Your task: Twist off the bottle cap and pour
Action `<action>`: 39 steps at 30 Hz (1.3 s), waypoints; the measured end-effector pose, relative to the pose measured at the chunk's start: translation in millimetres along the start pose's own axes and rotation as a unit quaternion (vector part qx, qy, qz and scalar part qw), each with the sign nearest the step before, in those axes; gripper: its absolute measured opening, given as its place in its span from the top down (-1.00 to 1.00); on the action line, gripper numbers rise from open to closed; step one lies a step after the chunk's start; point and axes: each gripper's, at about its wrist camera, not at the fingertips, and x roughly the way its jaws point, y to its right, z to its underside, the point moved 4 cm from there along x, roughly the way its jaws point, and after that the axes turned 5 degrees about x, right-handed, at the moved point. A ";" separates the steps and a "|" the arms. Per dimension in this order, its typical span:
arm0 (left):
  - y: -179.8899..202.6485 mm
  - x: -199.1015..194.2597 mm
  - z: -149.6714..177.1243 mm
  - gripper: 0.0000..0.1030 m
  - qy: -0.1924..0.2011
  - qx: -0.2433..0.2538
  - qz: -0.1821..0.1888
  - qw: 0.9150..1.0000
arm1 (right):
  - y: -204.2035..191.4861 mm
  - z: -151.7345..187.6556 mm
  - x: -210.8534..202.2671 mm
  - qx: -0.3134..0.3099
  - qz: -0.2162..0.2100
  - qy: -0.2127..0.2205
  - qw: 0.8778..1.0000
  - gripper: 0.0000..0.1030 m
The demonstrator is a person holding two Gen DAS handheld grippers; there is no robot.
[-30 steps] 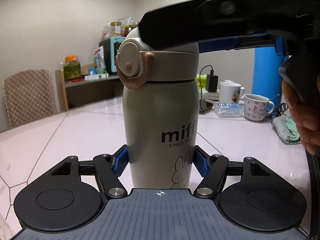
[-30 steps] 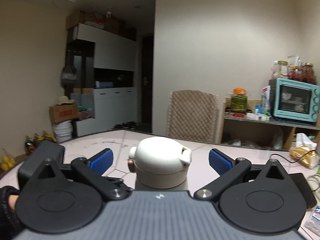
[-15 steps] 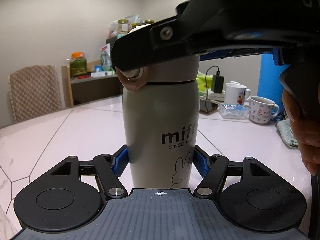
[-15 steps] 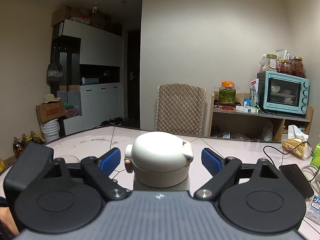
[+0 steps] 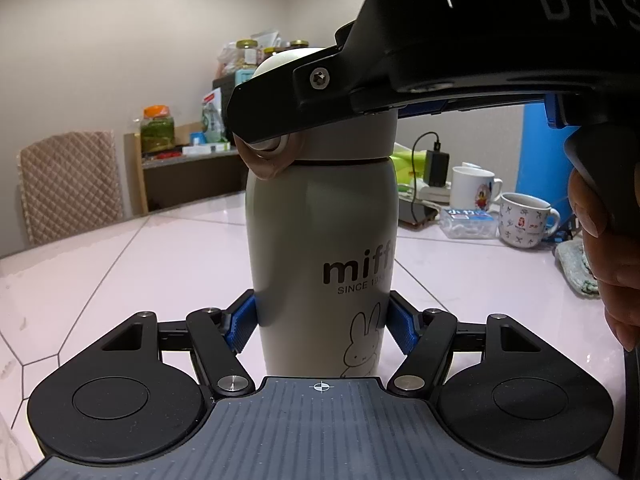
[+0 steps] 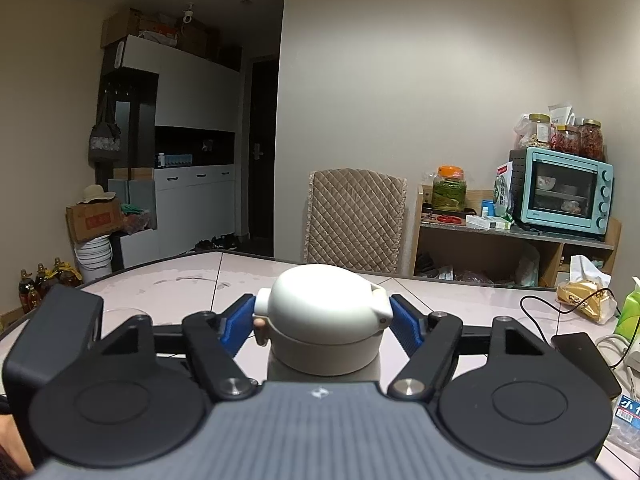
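Note:
A tall beige Miffy flask (image 5: 320, 248) stands upright on the pale tiled table (image 5: 140, 264). My left gripper (image 5: 322, 324) is shut on the flask's lower body, blue pads against both sides. The flask's domed white cap (image 6: 324, 316) sits on top. My right gripper (image 6: 322, 322) has closed around the cap, its blue pads touching both sides. In the left wrist view the right gripper (image 5: 400, 80) crosses over the cap and hides most of it.
Two mugs (image 5: 524, 220), a tissue pack (image 5: 468, 222) and a charger stand at the back right. A green cloth (image 5: 576, 268) lies at the right. A quilted chair (image 6: 356, 220), a shelf with a teal oven (image 6: 560, 196) and a phone (image 6: 580, 360) stand beyond the table.
My right gripper has lowered over the cap and its jaws have closed from wide apart to touching the cap. My left gripper keeps its hold on the flask.

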 end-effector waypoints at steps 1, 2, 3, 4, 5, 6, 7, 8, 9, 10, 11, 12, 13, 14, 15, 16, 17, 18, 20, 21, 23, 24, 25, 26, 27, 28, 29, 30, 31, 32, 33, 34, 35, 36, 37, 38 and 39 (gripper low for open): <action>0.1 -0.1 -0.9 -0.39 0.000 -0.001 0.000 1.000 | -0.7 -0.2 -0.1 -0.004 -0.001 0.000 1.000 -0.42; 0.1 -0.2 -1.8 -0.39 0.000 -0.001 0.001 1.000 | -0.9 -0.1 -0.2 -0.006 -0.001 0.000 1.000 -0.42; 0.1 -0.2 -2.6 -0.39 0.000 -0.002 0.001 1.000 | -0.1 -0.1 0.2 -0.009 -0.005 0.000 1.000 -0.42; -0.4 0.2 -2.4 -0.39 0.000 -0.002 0.001 1.000 | 0.7 -0.1 0.0 -0.012 -0.009 0.000 1.000 -0.42; -0.4 0.4 -2.6 -0.39 0.000 -0.002 0.002 1.000 | 1.5 0.0 -0.2 -0.015 -0.014 0.001 1.000 -0.42; -1.0 0.7 -2.3 -0.39 0.001 -0.002 0.002 1.000 | 2.2 0.1 -0.4 -0.018 -0.019 0.001 1.000 -0.42; -1.5 0.9 -2.1 -0.39 0.001 -0.001 0.003 1.000 | 3.0 0.0 -0.6 -0.023 -0.026 0.001 0.999 -0.42; -1.4 0.7 -1.9 -0.39 0.001 -0.001 0.004 1.000 | 4.6 0.0 -0.6 -0.028 -0.034 0.001 0.999 -0.42; -1.3 0.5 -1.8 -0.39 0.001 -0.001 0.004 1.000 | 7.8 0.0 -0.7 -0.035 -0.047 0.000 0.998 -0.42; -1.2 0.5 -1.7 -0.39 0.001 0.000 0.005 1.000 | 9.6 -0.2 -1.0 -0.037 -0.055 0.000 0.998 -0.42; -1.2 0.5 -1.7 -0.39 0.001 0.001 0.005 1.000 | 14.7 -1.2 -0.4 -0.039 -0.072 -0.003 0.997 -0.42; -1.5 1.0 -1.6 -0.39 0.001 0.001 0.005 1.000 | 19.0 -2.2 0.4 -0.044 -0.090 -0.005 0.995 -0.42; -1.7 1.3 -1.4 -0.39 0.002 0.002 0.006 1.000 | 23.2 -3.2 1.2 -0.048 -0.107 -0.007 0.993 -0.42; -1.9 1.7 -1.3 -0.39 0.002 0.002 0.006 1.000 | 26.7 -4.1 1.7 -0.052 -0.121 -0.008 0.991 -0.42; -2.3 2.1 -1.3 -0.39 0.002 0.002 0.007 1.000 | 30.1 -5.0 2.2 -0.056 -0.135 -0.010 0.989 -0.42; -2.6 2.5 -1.4 -0.39 0.002 0.001 0.008 1.000 | 33.5 -5.9 2.7 -0.059 -0.149 -0.011 0.987 -0.42; -2.9 2.9 -1.5 -0.39 0.002 0.001 0.008 1.000 | 36.2 -6.5 3.1 -0.063 -0.162 -0.013 0.985 -0.42; -3.6 3.2 -1.3 -0.39 0.003 0.001 0.008 1.000 | 41.9 -8.4 5.2 -0.069 -0.185 -0.015 0.980 -0.42; -4.9 4.3 -1.1 -0.39 0.004 -0.001 0.009 1.000 | 50.4 -10.4 7.7 -0.076 -0.217 -0.017 0.973 -0.42; -5.9 5.0 -1.0 -0.39 0.004 -0.002 0.010 1.000 | 53.9 -11.6 9.3 -0.079 -0.235 -0.018 0.969 -0.42; -6.5 5.7 -1.4 -0.39 0.005 -0.002 0.010 1.000 | 58.5 -13.9 11.1 -0.083 -0.262 -0.021 0.961 -0.42; -7.2 6.3 -1.4 -0.39 0.005 -0.002 0.010 1.000 | 60.6 -15.2 11.9 -0.085 -0.274 -0.023 0.958 -0.42; -7.9 7.0 -1.4 -0.39 0.005 -0.002 0.011 1.000 | 64.5 -17.2 14.2 -0.088 -0.292 -0.025 0.952 -0.42; -8.5 7.6 -1.4 -0.39 0.006 -0.002 0.011 1.000 | 68.0 -19.3 16.3 -0.090 -0.310 -0.027 0.946 -0.42; -8.8 7.8 -1.6 -0.39 0.006 0.000 0.011 1.000 | 69.3 -20.4 16.7 -0.091 -0.319 -0.028 0.943 -0.42; -9.1 8.0 -1.8 -0.39 0.006 0.002 0.012 1.000 | 72.8 -22.0 18.5 -0.095 -0.338 -0.029 0.936 -0.42; -9.5 8.0 -1.8 -0.39 0.006 0.004 0.012 1.000 | 76.5 -23.8 20.1 -0.099 -0.356 -0.030 0.929 -0.42; -9.5 7.2 -1.7 -0.39 0.006 0.005 0.012 1.000 | 79.2 -25.5 21.2 -0.102 -0.371 -0.031 0.923 -0.42; -9.0 6.6 -1.6 -0.39 0.006 0.007 0.013 1.000 | 81.7 -27.2 22.2 -0.105 -0.385 -0.031 0.916 -0.42; -9.5 7.1 -1.8 -0.39 0.005 0.008 0.013 1.000 | 84.1 -29.1 23.5 -0.107 -0.397 -0.032 0.911 -0.42; -10.7 8.1 -2.1 -0.39 0.006 0.009 0.013 1.000 | 86.4 -31.8 26.0 -0.110 -0.410 -0.035 0.905 -0.42; -10.9 8.5 -2.6 -0.39 0.006 0.009 0.014 1.000 | 87.0 -33.4 27.3 -0.111 -0.418 -0.038 0.901 -0.42; -8.9 5.5 -1.6 -0.39 0.007 0.009 0.014 1.000 | 88.9 -36.3 30.7 -0.112 -0.434 -0.044 0.893 -0.42; -7.5 3.6 -0.8 -0.39 0.007 0.009 0.014 1.000 | 90.6 -37.6 32.5 -0.112 -0.444 -0.048 0.888 -0.42; -8.0 3.8 -0.8 -0.39 0.007 0.009 0.014 1.000 | 92.3 -38.0 33.6 -0.113 -0.453 -0.051 0.883 -0.42; -6.7 2.4 -0.3 -0.39 0.007 0.008 0.014 1.000 | 94.0 -38.4 34.7 -0.114 -0.462 -0.054 0.878 -0.42; -6.4 2.8 -0.3 -0.39 0.007 0.007 0.014 1.000 | 94.7 -37.7 35.3 -0.115 -0.467 -0.055 0.875 -0.42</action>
